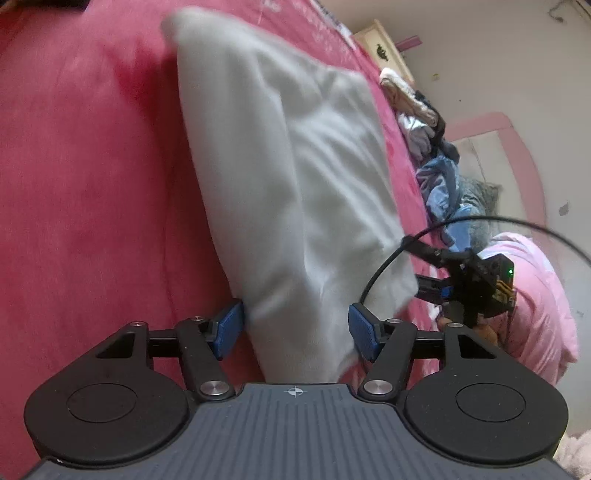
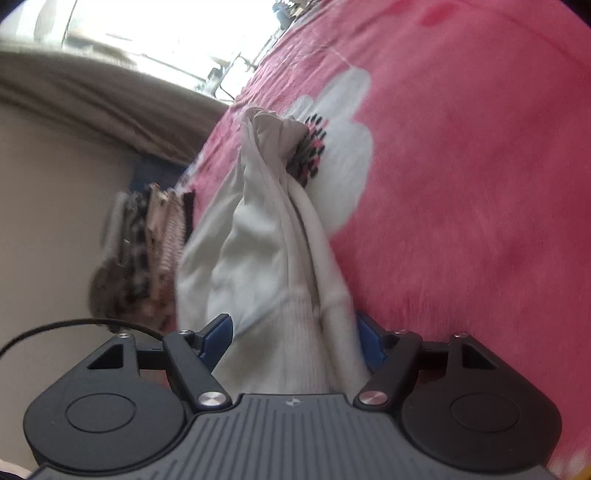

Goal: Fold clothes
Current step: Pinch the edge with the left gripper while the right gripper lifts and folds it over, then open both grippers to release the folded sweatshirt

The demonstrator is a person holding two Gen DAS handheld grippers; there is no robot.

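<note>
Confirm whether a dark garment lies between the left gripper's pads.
No: the cloth between the left gripper pads is pale grey-white, on a pink bedspread.

Pink bed (image 1: 92, 166), pale wall (image 1: 498, 74), bright window (image 2: 166, 33).

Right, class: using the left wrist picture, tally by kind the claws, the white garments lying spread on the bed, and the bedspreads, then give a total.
claws: 2 (left claw, right claw)
white garment: 1
pink bedspread: 1
Total: 4
</note>
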